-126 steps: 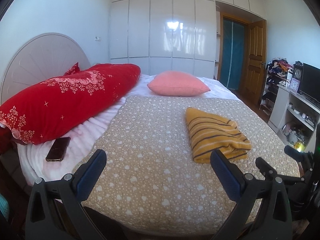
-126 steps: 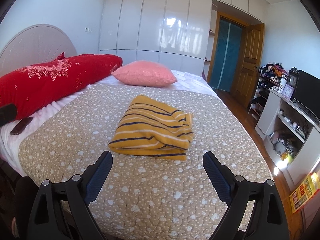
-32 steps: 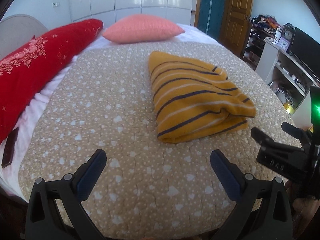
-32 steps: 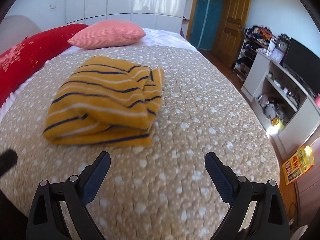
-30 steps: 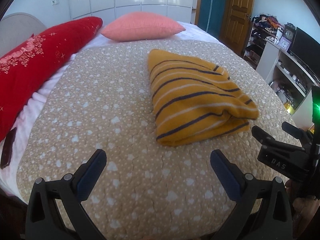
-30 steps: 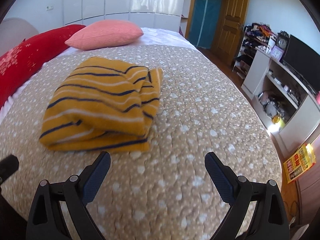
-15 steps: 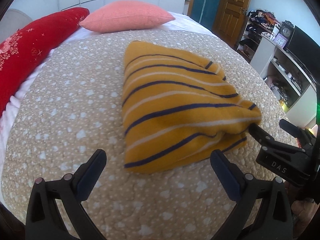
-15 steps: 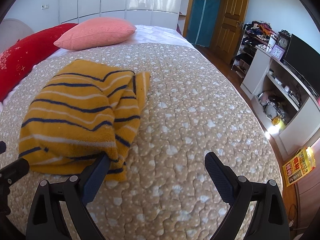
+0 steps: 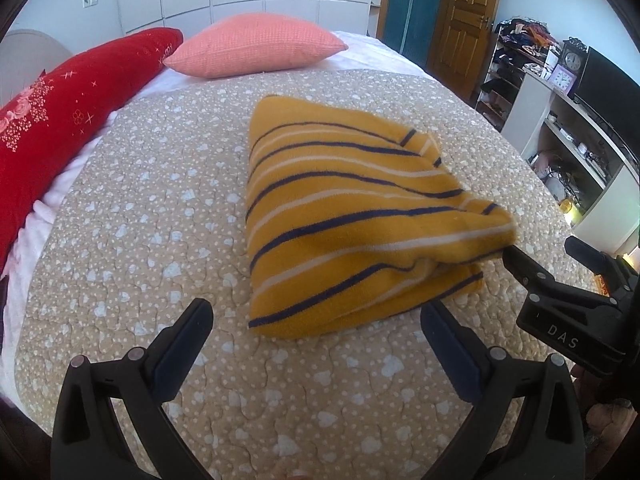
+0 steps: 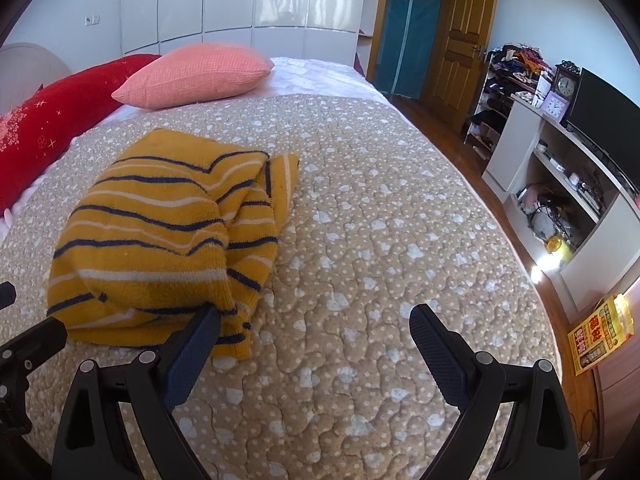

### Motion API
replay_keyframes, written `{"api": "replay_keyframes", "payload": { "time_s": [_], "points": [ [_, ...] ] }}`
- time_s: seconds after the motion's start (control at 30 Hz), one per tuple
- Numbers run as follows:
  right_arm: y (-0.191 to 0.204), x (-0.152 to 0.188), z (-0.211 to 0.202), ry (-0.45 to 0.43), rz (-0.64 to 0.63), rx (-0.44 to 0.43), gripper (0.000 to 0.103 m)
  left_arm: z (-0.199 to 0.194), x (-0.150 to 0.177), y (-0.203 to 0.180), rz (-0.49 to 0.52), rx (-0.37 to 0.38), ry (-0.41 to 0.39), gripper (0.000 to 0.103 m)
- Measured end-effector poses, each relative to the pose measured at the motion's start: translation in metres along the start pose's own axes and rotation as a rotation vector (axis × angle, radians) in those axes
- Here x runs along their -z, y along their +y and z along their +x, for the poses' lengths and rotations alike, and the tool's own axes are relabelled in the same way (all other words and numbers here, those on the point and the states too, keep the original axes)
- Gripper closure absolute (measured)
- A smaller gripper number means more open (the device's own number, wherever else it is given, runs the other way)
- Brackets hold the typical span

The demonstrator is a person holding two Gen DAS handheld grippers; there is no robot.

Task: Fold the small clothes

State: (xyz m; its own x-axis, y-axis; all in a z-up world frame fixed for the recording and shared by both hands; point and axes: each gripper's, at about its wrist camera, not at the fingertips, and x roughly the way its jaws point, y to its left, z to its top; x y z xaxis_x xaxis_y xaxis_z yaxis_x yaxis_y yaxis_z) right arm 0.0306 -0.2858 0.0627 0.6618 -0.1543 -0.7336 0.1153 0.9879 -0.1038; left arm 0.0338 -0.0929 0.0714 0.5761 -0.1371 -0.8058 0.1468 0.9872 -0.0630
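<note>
Sweater [image 9: 344,216] corner over right gripper [image 10: 316,344]

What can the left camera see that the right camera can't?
Only the left wrist view shows the right gripper from outside, one tip tucked into the yellow striped sweater, and the sweater's smooth folded side. Only the right wrist view shows the yellow packet on the floor and the sweater's loose layered edge. Both show the sweater on the spotted bedspread, the pink pillow and open jaws.
</note>
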Motion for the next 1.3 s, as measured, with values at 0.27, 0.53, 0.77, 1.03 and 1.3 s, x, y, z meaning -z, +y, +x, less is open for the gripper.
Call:
{"api": "replay_keyframes", "payload": {
  "time_s": [0.27, 0.53, 0.77, 1.03, 1.3],
  "points": [
    [-0.011, 0.004, -0.023, -0.031, 0.021, 0.034, 0.006, -0.023, 0.007, -0.01, 0.033, 0.0, -0.039, 0.0],
    [-0.005, 0.009, -0.045, -0.05, 0.015, 0.039, 0.006, -0.047, 0.017, -0.002, 0.012, -0.004, -0.073, 0.0],
    [0.021, 0.015, -0.057, -0.06, -0.036, 0.013, 0.006, -0.065, 0.03, 0.013, -0.011, -0.034, -0.097, 0.0],
    [0.06, 0.018, -0.069, -0.075, -0.116, -0.034, 0.006, -0.073, 0.04, 0.042, -0.075, -0.08, -0.102, 0.0],
    [0.088, 0.019, -0.079, -0.103, -0.186, -0.05, 0.006, -0.071, 0.047, 0.058, -0.104, -0.077, -0.088, 0.0]
  ]
}}
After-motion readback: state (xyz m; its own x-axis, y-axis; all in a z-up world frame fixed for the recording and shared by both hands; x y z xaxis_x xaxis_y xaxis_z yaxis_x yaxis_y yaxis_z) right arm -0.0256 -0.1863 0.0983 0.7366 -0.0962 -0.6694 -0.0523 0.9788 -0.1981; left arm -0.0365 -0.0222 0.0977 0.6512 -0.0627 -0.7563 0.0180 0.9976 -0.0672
